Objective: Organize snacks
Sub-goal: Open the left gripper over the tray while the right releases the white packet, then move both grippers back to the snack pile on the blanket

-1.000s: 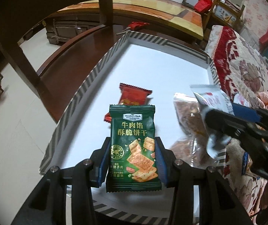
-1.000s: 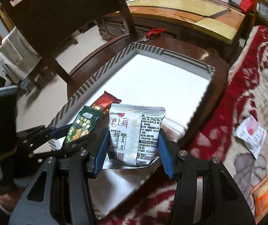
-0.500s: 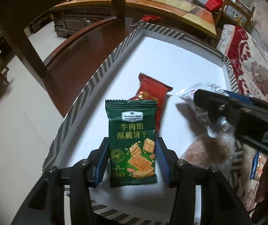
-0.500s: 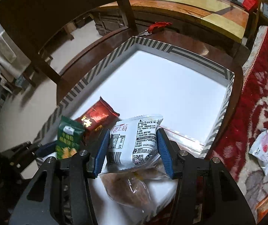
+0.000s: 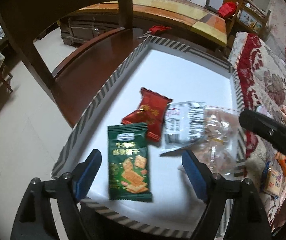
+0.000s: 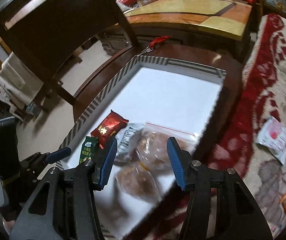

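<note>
A white tray with a striped rim (image 5: 103, 88) (image 6: 103, 94) holds the snacks. My left gripper (image 5: 141, 160) hangs over its near end, jaws opening. The green cracker packet (image 5: 129, 160) (image 6: 88, 152) lies between them, clear of both pads. A red packet (image 5: 151, 116) (image 6: 109, 129) lies just beyond it. Beside that is a white packet (image 5: 185, 122) (image 6: 126, 140), resting against a clear bag of brown snacks (image 5: 221, 140) (image 6: 143, 168). My right gripper (image 6: 142, 152) (image 5: 271, 132) stands open above the clear bag with nothing between its pads.
The tray sits on a dark wooden seat with a tall chair back (image 5: 43, 20) at the left. Red-handled scissors (image 5: 157, 29) lie past the tray's far corner. A red floral sofa cover (image 6: 263, 100) at the right carries loose packets (image 6: 275, 138) (image 5: 273, 180).
My left jaws have spread and the green packet has slipped free onto the tray. The white packet has left my right gripper and lies in the tray beside the red one.
</note>
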The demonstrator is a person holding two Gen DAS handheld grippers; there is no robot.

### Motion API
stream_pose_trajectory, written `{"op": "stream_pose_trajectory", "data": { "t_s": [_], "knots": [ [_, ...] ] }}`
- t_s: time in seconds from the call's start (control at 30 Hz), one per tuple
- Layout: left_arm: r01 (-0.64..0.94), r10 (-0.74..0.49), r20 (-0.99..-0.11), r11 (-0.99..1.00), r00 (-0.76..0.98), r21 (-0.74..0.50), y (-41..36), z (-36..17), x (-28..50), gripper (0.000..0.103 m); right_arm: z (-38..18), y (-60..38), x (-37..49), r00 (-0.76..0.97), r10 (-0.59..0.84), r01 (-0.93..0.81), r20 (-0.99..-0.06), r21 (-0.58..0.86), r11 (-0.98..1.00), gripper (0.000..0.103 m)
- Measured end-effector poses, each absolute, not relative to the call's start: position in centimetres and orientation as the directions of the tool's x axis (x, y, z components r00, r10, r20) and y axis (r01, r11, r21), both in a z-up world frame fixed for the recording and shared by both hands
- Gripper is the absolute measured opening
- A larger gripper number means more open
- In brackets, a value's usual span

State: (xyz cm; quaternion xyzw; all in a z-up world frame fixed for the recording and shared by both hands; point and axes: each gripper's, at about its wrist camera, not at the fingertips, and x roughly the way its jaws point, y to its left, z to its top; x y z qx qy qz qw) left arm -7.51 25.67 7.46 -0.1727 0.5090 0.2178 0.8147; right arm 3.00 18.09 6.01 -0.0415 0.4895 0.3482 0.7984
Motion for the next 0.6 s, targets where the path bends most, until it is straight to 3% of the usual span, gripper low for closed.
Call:
{"op": "stream_pose_trajectory", "data": {
  "t_s": [0.6],
  "knots": [
    [-0.283,0.055,-0.886,0.955,0.46,-0.087,14.5,10.0,-3.9,0.086,7.2,2.2,1.8,0.407,0.428,-0.411,-0.807,0.256,0.875,0.052]
  ]
}}
